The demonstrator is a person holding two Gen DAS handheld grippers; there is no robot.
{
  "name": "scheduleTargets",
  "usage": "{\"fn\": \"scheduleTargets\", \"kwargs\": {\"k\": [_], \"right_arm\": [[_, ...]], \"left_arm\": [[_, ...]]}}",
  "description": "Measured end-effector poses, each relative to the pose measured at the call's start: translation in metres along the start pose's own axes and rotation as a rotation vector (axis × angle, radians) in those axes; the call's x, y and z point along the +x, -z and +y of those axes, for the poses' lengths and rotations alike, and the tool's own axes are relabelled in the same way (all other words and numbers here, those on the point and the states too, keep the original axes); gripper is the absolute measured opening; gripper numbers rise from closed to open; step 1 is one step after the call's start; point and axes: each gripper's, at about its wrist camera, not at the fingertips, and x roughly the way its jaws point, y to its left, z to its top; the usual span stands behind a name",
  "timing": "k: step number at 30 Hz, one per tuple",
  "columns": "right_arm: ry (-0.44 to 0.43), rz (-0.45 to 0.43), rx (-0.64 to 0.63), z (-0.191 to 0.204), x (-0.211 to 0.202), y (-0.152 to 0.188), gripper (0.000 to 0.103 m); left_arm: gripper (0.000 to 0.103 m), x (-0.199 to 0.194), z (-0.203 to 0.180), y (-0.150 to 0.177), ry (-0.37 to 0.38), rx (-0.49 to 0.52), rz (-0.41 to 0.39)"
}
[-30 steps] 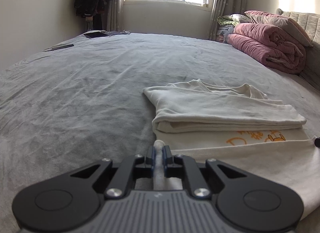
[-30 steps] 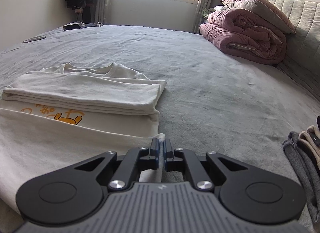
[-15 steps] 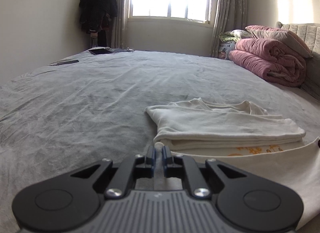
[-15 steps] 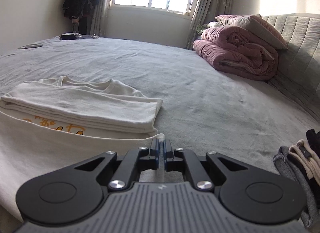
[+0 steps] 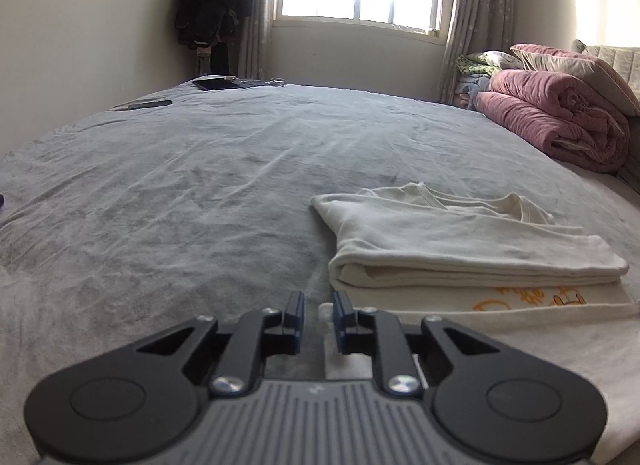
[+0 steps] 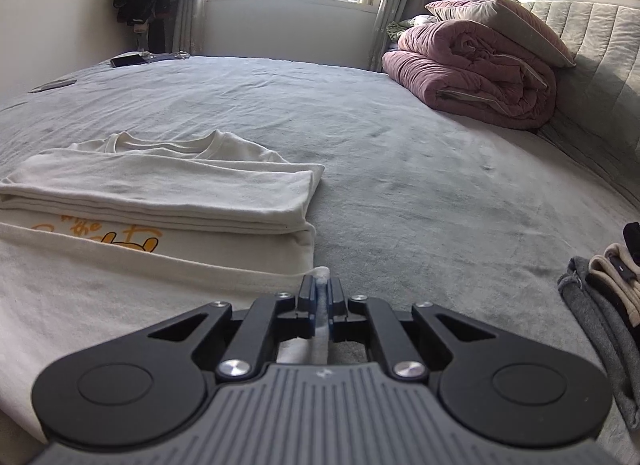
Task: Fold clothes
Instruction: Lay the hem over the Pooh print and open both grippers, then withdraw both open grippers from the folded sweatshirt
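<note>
Hem of the cream shirt point(image 6: 160, 185) lies crosswise between both grippers: right gripper point(image 6: 322, 289) clamps its corner, while left gripper point(image 5: 318, 315), jaws just parted, lets its corner rest loose between them.

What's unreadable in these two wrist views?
- Orange print on the cream folded T-shirt: both views, covered by the folded layers above and the hem in front.
- Stack of grey and beige clothes: right wrist view, cut by the right edge.
- Dark flat devices at the bed's far end: left wrist view, too small to identify.
</note>
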Motion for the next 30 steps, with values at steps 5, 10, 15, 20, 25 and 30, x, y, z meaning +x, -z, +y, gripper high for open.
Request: {"fn": "scheduleTargets", "kwargs": {"k": [5, 10, 15, 20, 25, 30], "right_arm": [[0.038, -0.033, -0.006, 0.001, -0.013, -0.005, 0.007], [0.033, -0.030, 0.019, -0.001, -0.018, -0.005, 0.007], [-0.188, -0.013, -0.001, 0.032, -0.033, 0.000, 0.014], [-0.407, 0.024, -0.087, 0.076, -0.053, 0.011, 0.015], [-0.438, 0.085, -0.119, 0.091, -0.052, 0.021, 0.015], [-0.426, 0.105, -0.105, 0.092, -0.053, 0.022, 0.015]], "left_arm": [[0.017, -0.014, 0.000, -0.006, 0.010, -0.002, -0.056], [0.019, -0.027, -0.028, 0.003, 0.129, 0.100, -0.065], [0.027, -0.035, -0.054, 0.020, 0.223, 0.134, -0.020], [0.027, -0.048, -0.068, 0.032, 0.260, 0.186, -0.035], [0.027, -0.048, -0.072, 0.040, 0.270, 0.210, 0.002], [0.030, -0.042, -0.077, 0.045, 0.240, 0.250, 0.039]]}}
